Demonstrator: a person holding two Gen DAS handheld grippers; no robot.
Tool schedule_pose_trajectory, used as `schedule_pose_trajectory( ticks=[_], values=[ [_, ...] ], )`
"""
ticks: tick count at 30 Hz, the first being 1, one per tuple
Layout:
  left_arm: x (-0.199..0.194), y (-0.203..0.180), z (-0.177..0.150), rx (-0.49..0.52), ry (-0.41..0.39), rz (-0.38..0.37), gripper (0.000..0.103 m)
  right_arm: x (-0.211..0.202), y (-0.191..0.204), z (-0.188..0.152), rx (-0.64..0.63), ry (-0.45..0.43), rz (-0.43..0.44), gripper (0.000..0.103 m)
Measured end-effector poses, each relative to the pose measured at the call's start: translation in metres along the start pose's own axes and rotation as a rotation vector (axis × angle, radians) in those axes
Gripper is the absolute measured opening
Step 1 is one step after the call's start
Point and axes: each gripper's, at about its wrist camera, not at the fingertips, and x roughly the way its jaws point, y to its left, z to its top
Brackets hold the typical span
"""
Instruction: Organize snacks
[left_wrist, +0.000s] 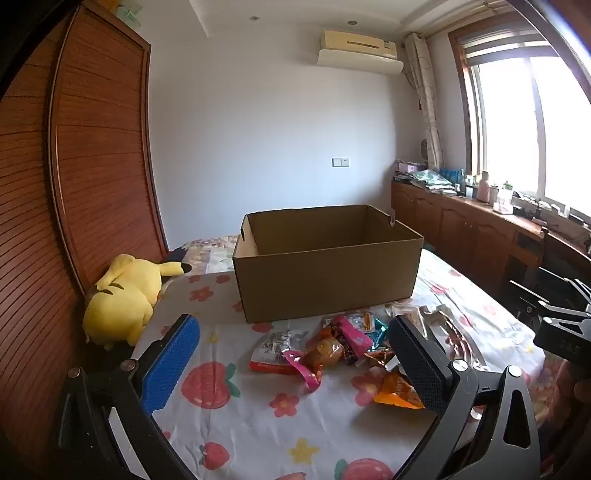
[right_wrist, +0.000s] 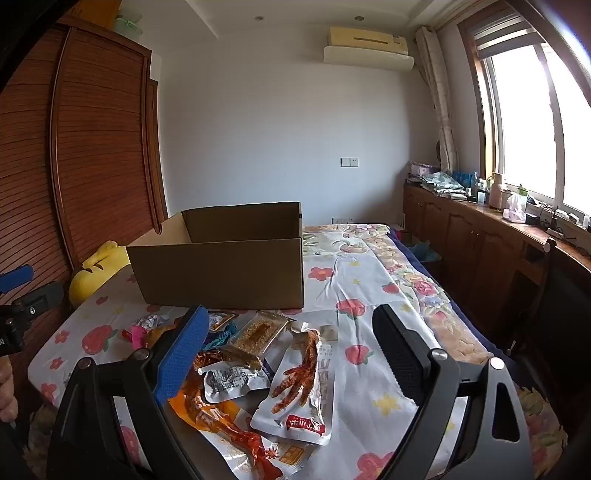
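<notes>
On the flower-print bedsheet (left_wrist: 236, 424), at about six o'clock from the open cardboard box (left_wrist: 325, 284), a loose pile of snack packets (left_wrist: 332, 347) lies heaped, none of them inside the box as far as its visible interior shows. The left gripper (left_wrist: 299, 363) hangs above the sheet with its jaws spread wide, blue pad (left_wrist: 170, 363) at nine o'clock and black pad (left_wrist: 419, 363) at three; nothing sits between them, though the black pad overlaps an orange packet (left_wrist: 397, 393) and I cannot tell whether it touches. The right gripper (right_wrist: 291, 358) is likewise wide apart and holds nothing. Between its pads lie a white chicken-feet packet (right_wrist: 301, 387), a small white pouch (right_wrist: 231, 382) at nine o'clock of it, and a clear bar wrapper (right_wrist: 255, 334) toward twelve. An orange-and-silver bag (right_wrist: 236, 432) lies at six o'clock under the others. A yellow plush toy (left_wrist: 122, 299) rests at nine o'clock of the box, against the wooden wardrobe (left_wrist: 96, 155).
</notes>
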Motion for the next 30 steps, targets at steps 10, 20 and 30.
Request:
schedule_pose_trajectory(
  ticks=[10, 20, 30],
  values=[
    [-0.0005, -0.0020, 0.0008, 0.003, -0.007, 0.003, 0.102, -0.0002, -0.0023, 0.0000, 0.001, 0.003, -0.001, 0.091],
    [-0.0025, 0.0005, 0.0010, -0.005, -0.013, 0.004, 0.102, -0.0011, -0.0002, 0.0000, -0.004, 0.002, -0.005, 0.091],
    [-0.0028, 0.0019, 0.0022, -0.008, -0.011, 0.005, 0.102, -0.0025, -0.0012, 0.0013, 0.000, 0.000, -0.003, 0.091]
  ],
)
